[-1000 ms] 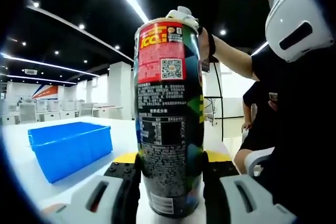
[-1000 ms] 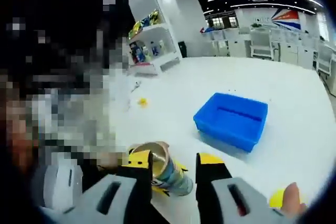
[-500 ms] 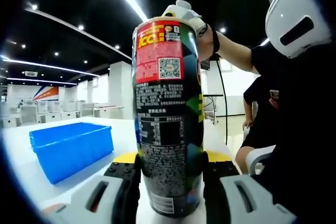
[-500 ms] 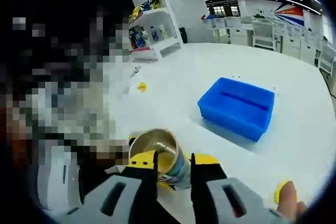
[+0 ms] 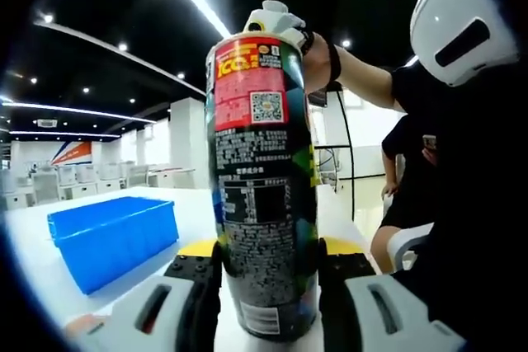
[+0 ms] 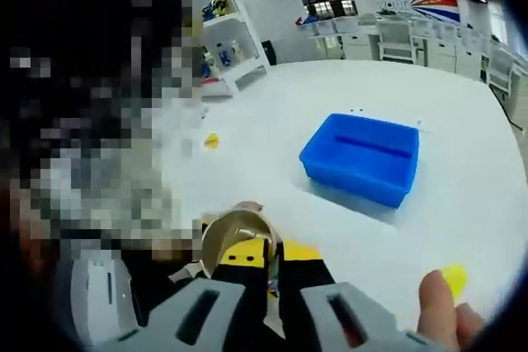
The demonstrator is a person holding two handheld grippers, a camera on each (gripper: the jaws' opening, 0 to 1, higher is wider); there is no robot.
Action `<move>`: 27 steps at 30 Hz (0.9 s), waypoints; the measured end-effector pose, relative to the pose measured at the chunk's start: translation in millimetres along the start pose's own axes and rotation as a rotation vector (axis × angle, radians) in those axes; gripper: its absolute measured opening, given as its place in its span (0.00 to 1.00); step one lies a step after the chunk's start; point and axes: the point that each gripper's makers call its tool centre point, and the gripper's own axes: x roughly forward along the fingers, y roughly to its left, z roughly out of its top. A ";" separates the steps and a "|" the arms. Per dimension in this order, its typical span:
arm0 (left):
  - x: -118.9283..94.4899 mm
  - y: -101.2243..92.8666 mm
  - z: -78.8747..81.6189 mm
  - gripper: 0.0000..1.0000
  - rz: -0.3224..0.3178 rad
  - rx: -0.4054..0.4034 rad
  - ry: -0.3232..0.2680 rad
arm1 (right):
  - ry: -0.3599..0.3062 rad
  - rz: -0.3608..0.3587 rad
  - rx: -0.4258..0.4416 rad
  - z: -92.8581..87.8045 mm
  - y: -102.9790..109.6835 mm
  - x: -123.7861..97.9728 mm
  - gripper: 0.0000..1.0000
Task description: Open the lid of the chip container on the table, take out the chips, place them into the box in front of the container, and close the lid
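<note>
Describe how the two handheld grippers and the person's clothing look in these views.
The left gripper has black jaws with yellow tips, mounted on pale grey housings with dark slots. The right gripper is built the same: grey slotted housings, black jaws, yellow tips. In the left gripper view the person wears a black short sleeve and a dark wristband.

The left gripper clamps the upright chip container; the blue box apparently sits behind it.

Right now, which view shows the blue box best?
The right gripper view: it looks down on the whole blue box, showing its rim and inside. The left gripper view catches the box side-on at the left edge, with its outer walls and nothing of its inside.
</note>
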 end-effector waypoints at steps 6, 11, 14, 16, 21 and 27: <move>-3.6 3.4 4.3 0.46 0.016 0.003 -0.014 | -0.059 -0.016 0.070 -1.2 -16.7 -4.9 0.00; -6.5 5.0 8.0 0.46 0.007 -0.014 -0.024 | -0.102 -0.009 0.138 -5.2 -29.7 -7.7 0.00; -8.3 6.0 9.6 0.45 -0.003 -0.024 -0.019 | -0.134 -0.003 0.177 -10.0 -39.5 -8.9 0.00; -10.7 6.7 10.6 0.45 -0.012 -0.021 -0.006 | -0.166 0.023 0.233 -14.7 -44.0 -8.4 0.00; -16.8 4.4 10.6 0.45 -0.051 -0.005 0.047 | -0.220 0.106 0.386 -38.3 -60.2 -4.4 0.00; -25.0 4.9 4.2 0.45 -0.101 0.034 0.161 | -0.291 0.163 0.457 -63.8 -68.3 8.4 0.00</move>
